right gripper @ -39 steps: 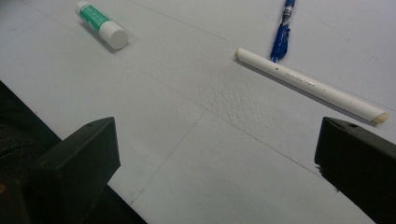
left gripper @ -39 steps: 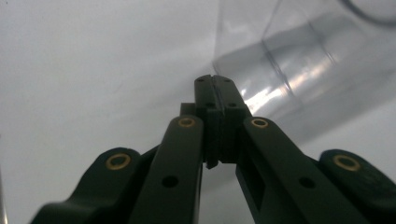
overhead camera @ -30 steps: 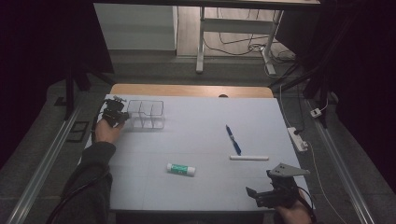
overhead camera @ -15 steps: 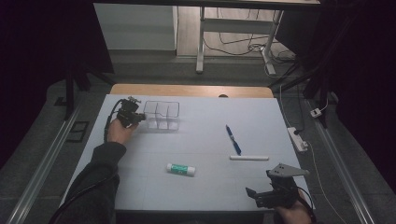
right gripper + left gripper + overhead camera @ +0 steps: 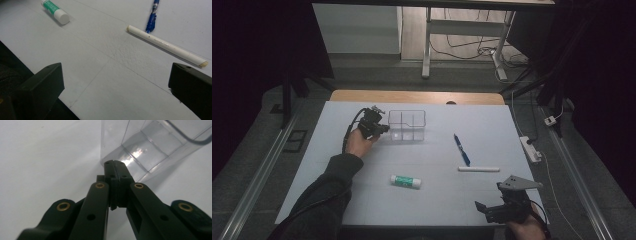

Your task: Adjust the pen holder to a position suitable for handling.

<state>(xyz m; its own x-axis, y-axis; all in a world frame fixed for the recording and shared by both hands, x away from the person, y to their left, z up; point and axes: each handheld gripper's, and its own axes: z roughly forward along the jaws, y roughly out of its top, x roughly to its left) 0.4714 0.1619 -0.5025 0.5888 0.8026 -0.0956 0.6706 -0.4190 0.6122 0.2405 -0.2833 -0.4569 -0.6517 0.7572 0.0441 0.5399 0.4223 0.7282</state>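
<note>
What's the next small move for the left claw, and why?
Probably let go: open the left claw, which is shut on the near-left wall of the clear organiser box. The box now stands near the table's middle, with blue pen, white stick and glue stick lying loose.

Dim, dark-edged high view; glare on the clear box (image 5: 150, 147); blurred near jaws.

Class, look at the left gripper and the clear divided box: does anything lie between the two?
Nothing visible does. The left gripper, jaws shut, sits right against the near wall of the clear box. The glue stick, blue pen and white stick lie well off to the side.
</note>
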